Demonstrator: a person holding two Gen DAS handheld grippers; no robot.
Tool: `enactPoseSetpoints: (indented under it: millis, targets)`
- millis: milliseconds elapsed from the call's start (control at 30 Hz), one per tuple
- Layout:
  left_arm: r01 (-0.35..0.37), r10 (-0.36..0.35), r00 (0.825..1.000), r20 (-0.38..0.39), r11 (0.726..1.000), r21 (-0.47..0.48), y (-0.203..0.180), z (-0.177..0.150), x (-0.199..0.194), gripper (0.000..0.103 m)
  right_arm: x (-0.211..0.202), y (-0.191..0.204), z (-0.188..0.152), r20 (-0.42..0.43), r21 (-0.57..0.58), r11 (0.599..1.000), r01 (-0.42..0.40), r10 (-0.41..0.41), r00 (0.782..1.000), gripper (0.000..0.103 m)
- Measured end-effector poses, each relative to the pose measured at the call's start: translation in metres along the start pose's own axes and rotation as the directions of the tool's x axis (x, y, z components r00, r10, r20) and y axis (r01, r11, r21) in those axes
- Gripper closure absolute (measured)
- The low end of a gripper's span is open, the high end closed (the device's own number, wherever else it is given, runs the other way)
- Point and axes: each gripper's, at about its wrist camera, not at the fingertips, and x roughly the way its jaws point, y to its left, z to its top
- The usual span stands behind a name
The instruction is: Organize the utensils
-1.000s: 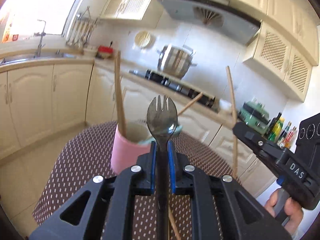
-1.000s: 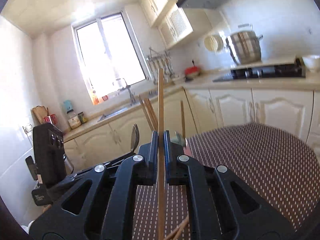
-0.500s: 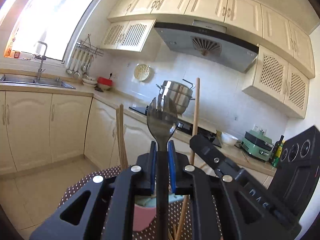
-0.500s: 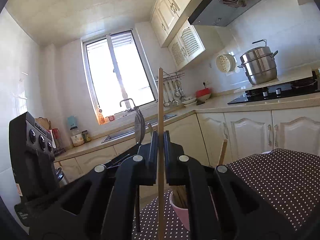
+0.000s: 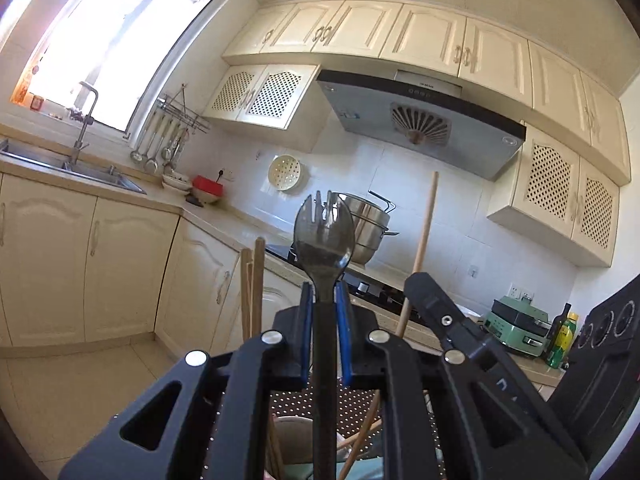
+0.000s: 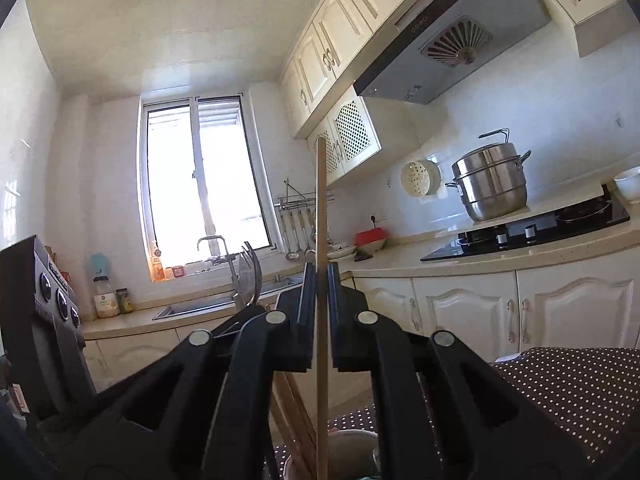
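**Steel spork and wooden chopstick clamped upright above the cup**

Blue-lined fingers of the left gripper (image 5: 325, 332) were pressed in on the dark handle of a spork (image 5: 323, 240), which stood upright between them, its tined steel head rising clear above the fingertips and its handle running down past the gripper body toward the bottom of the view. Just to the right of that gripper, the right gripper (image 6: 319, 312) was closed tight on a single wooden chopstick (image 6: 321, 208); the stick ran straight up between the black pads, reached well above them, and continued down below them toward the cup (image 6: 352, 446). From the left wrist view the same chopstick (image 5: 424, 232) showed as a pale rod rising behind the right gripper's black finger. From the right wrist view the spork's head (image 6: 250, 276) appeared edge-on, just left of the closed jaws.

Below both grippers sat the cup (image 5: 294, 440), only its pale rim and inside visible between the gripper bodies. More chopsticks (image 5: 253, 288) stood in it, their tops rising to the left of the left gripper, and others leaned inside it lower down. The cup rested on a brown, white-dotted tablecloth (image 6: 580, 384), which spread out to the right of the right gripper.
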Motion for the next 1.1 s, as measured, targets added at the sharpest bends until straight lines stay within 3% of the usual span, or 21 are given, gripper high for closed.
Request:
enactPoseSetpoints:
  millis: [233, 933, 1100]
  targets:
    - [0.003, -0.003, 1.0, -0.002, 1.0, -0.02, 0.011, -0.013, 0.009, 0.092, 0.006, 0.0, -0.012, -0.031, -0.029, 1.0, -0.006, 0.005, 1.0, 0.097]
    - [-0.024, 0.032, 0.993, -0.113, 0.998, 0.066, 0.0, -0.041, 0.003, 0.091, -0.016, 0.003, -0.015, -0.141, -0.125, 0.992, 0.001, -0.018, 0.99, 0.095]
    - [-0.033, 0.044, 0.988, -0.147, 0.997, 0.077, -0.004, -0.041, 0.001, 0.082, -0.018, 0.003, -0.018, -0.166, -0.132, 0.991, 0.013, -0.035, 0.986, 0.094]
